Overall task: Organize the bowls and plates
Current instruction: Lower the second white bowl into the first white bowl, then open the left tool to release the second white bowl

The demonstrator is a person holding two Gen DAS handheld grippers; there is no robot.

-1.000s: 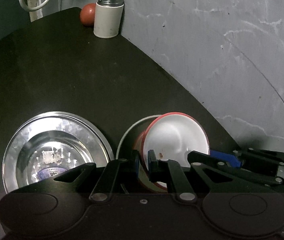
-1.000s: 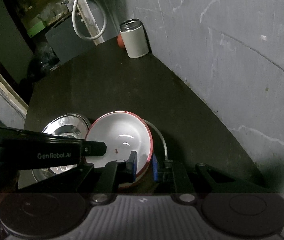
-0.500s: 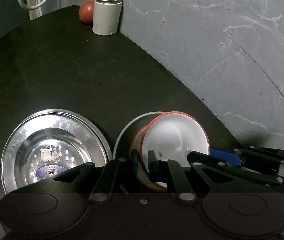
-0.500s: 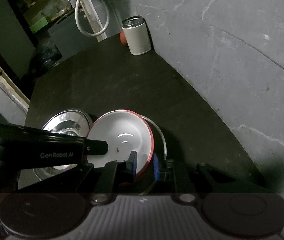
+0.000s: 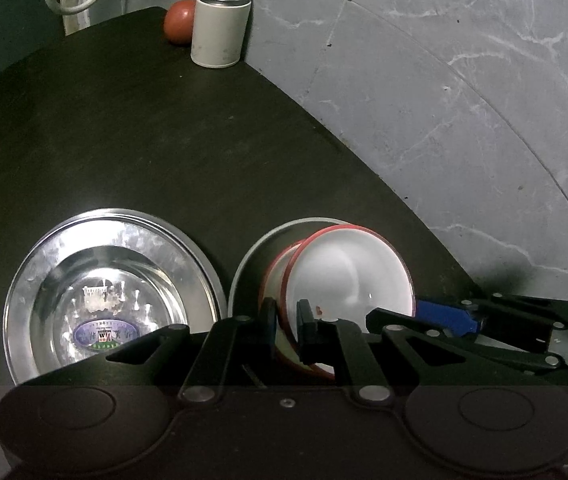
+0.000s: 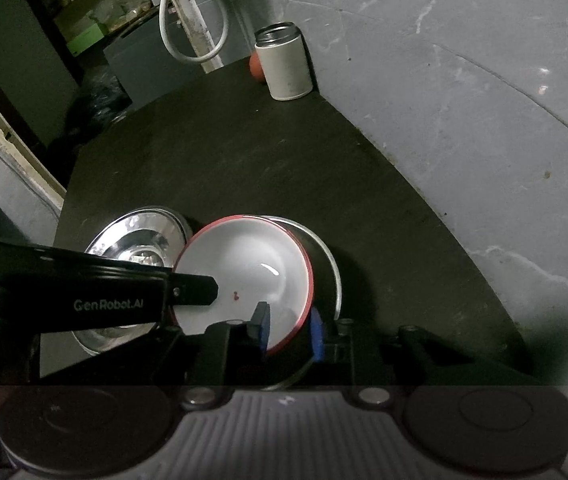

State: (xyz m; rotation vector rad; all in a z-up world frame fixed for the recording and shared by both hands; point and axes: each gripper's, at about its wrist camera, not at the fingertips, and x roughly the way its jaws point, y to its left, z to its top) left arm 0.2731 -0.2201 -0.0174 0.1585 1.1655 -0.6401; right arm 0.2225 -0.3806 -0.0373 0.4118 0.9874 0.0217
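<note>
A white bowl with a red rim (image 5: 348, 276) (image 6: 243, 264) hangs tilted over a second red-rimmed bowl (image 5: 277, 268), which rests in a steel plate (image 5: 243, 268) (image 6: 330, 264). My left gripper (image 5: 288, 318) is shut on the white bowl's near rim. My right gripper (image 6: 288, 326), with blue pads (image 5: 448, 316), grips the same bowl's rim from the other side. The left gripper's black finger (image 6: 191, 290) reaches over the bowl's edge in the right wrist view. To the left sits a wide steel bowl (image 5: 103, 300) (image 6: 139, 240) with a label inside.
The dishes stand on a dark round table (image 5: 143, 140) against a grey marble-like wall (image 5: 464, 100). At the far edge are a white canister (image 5: 219, 28) (image 6: 286, 64) and a red ball (image 5: 179, 26). A white hose (image 6: 191, 24) hangs beyond the table.
The white bowl has tipped up a little off the lower red-rimmed bowl, showing more of that bowl's rim. Both grippers keep their hold and have shifted only slightly.
</note>
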